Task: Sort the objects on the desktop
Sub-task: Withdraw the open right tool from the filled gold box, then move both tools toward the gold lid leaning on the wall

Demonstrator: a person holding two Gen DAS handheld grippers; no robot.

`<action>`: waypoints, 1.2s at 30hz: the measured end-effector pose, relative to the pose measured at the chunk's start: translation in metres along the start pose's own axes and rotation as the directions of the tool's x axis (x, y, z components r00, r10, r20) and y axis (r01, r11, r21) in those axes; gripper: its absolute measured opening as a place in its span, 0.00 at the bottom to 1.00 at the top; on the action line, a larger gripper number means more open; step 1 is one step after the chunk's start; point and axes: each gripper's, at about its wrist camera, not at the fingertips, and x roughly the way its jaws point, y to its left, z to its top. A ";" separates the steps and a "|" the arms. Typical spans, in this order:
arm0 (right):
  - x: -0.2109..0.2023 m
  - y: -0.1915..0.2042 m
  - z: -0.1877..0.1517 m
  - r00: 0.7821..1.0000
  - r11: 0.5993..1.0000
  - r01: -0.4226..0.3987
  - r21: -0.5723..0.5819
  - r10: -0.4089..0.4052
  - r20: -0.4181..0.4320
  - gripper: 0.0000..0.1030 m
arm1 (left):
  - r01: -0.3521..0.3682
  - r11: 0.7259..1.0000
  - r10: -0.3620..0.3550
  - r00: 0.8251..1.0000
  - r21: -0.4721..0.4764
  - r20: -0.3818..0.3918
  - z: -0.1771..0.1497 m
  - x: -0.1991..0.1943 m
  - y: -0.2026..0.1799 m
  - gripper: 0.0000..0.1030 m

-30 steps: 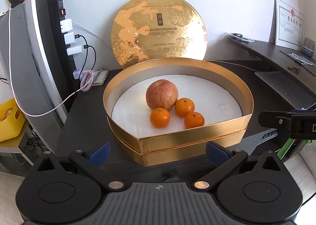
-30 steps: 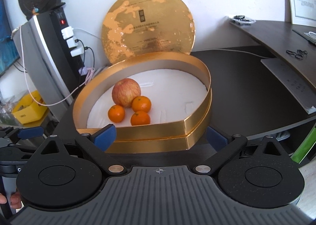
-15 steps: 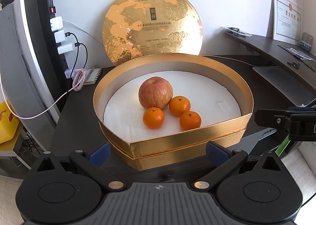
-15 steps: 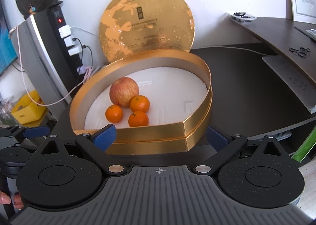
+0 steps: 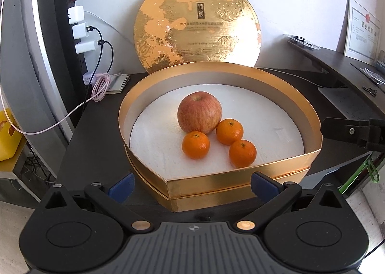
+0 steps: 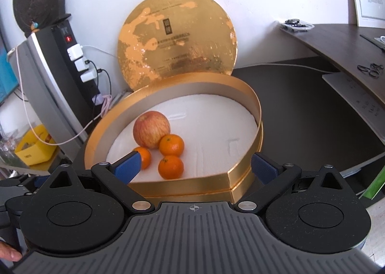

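Note:
A gold heart-shaped box (image 5: 216, 181) (image 6: 243, 179) with a white lining stands on the dark desk. Inside lie a red apple (image 5: 199, 112) (image 6: 151, 129) and three small oranges (image 5: 229, 131) (image 6: 171, 145), all close together. My left gripper (image 5: 191, 186) is open, just in front of the box's near point, with nothing between its blue-tipped fingers. In the right wrist view my right gripper (image 6: 195, 165) is open too, raised over the box's near rim; its left fingertip (image 6: 126, 165) covers part of one orange (image 6: 144, 157). The right gripper's body (image 5: 353, 129) shows at the right of the left wrist view.
The round gold lid (image 5: 197, 26) (image 6: 176, 40) leans on the wall behind the box. A power strip with chargers and cables (image 5: 80, 29) stands at left beside a grey panel. A yellow bin (image 6: 35, 145) sits lower left. A keyboard (image 6: 356, 100) lies on the desk's right side.
Both grippers have come closer to the box and a little higher; the right one now reaches over the near rim. The fruit has not moved. Both stay open.

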 end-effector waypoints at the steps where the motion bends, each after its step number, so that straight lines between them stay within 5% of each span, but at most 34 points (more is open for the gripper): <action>1: 0.001 0.001 0.000 1.000 1.000 -0.004 0.000 0.004 -0.001 0.97 | 0.000 1.000 0.000 1.000 0.001 -0.001 0.000 0.001 0.000 1.00; 36: 0.039 -0.008 0.017 1.000 1.000 0.012 -0.014 -0.012 0.014 0.97 | 0.025 0.999 -0.025 1.000 -0.040 0.000 0.030 0.034 0.017 1.00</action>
